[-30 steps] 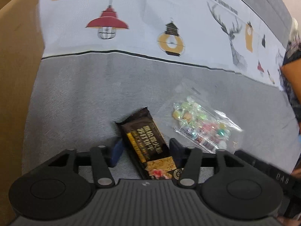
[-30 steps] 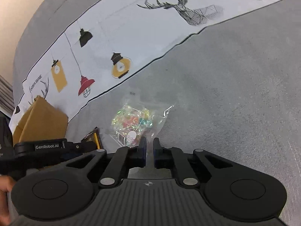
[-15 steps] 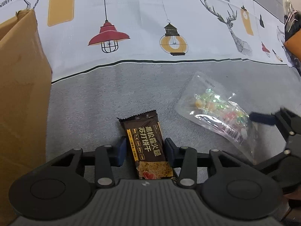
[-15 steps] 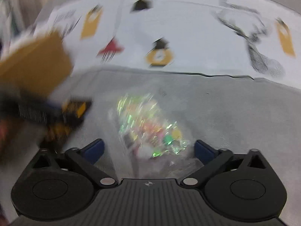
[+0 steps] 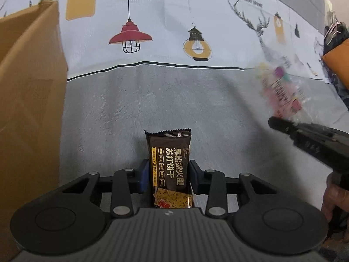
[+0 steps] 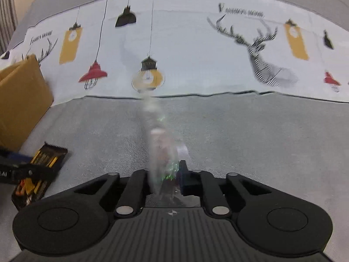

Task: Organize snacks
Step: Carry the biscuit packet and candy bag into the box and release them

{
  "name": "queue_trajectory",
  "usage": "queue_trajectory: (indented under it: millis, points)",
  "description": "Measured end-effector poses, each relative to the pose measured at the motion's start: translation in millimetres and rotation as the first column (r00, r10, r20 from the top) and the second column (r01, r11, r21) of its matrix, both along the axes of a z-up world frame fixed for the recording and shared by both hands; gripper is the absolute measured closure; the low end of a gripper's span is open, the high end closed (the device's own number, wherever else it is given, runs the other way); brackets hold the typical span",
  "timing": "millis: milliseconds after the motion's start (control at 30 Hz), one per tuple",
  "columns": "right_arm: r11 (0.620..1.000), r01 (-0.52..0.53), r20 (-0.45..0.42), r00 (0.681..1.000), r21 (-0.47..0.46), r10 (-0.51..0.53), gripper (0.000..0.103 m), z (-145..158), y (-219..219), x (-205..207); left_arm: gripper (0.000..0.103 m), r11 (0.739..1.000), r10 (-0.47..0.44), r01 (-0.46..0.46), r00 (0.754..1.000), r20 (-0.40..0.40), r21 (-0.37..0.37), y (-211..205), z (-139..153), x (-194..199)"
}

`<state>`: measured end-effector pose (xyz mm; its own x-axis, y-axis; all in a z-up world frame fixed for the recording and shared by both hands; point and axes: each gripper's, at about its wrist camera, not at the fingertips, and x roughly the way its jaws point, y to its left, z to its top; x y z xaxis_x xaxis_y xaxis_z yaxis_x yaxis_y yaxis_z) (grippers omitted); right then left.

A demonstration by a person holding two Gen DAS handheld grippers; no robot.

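Observation:
My left gripper is shut on a dark brown cracker bar, held upright between the blue pads. The bar also shows in the right wrist view at the lower left, with the left gripper across it. My right gripper is shut on a clear bag of coloured candies, lifted off the cloth and blurred. In the left wrist view the bag hangs at the right above the right gripper's dark body.
A brown cardboard box stands at the left, also seen in the right wrist view. A grey cloth covers the surface, with a white printed band behind. An orange cushion is at the far right.
My left gripper closed on the cracker bar and raised it. My right gripper opened, closed on the candy bag and lifted it off the cloth.

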<state>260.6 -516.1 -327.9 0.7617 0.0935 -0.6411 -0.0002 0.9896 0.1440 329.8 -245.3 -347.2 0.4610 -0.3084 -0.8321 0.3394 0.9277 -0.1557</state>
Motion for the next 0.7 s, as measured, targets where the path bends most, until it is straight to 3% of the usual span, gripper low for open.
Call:
queue_trajectory:
  millis: [300,533,700]
  points:
    - [0.999,0.03,0.067,0.997,0.042,-0.032,0.094,36.3,42.6,-55.9,0.063,0.998,-0.011,0.014,0.999,0.048,-0.066,29.9,40.6,-47.1]
    - [0.993,0.028,0.156,0.987,0.118,-0.046,0.094,82.5,105.4,-110.1,0.063,0.985,0.03,-0.001,0.986,0.166,-0.173,77.3,106.7,-77.4]
    - [0.986,-0.02,0.23,0.973,0.164,-0.019,0.094,128.7,156.2,-128.9,0.063,0.97,0.086,-0.012,0.952,0.295,-0.243,124.6,163.5,-101.8]
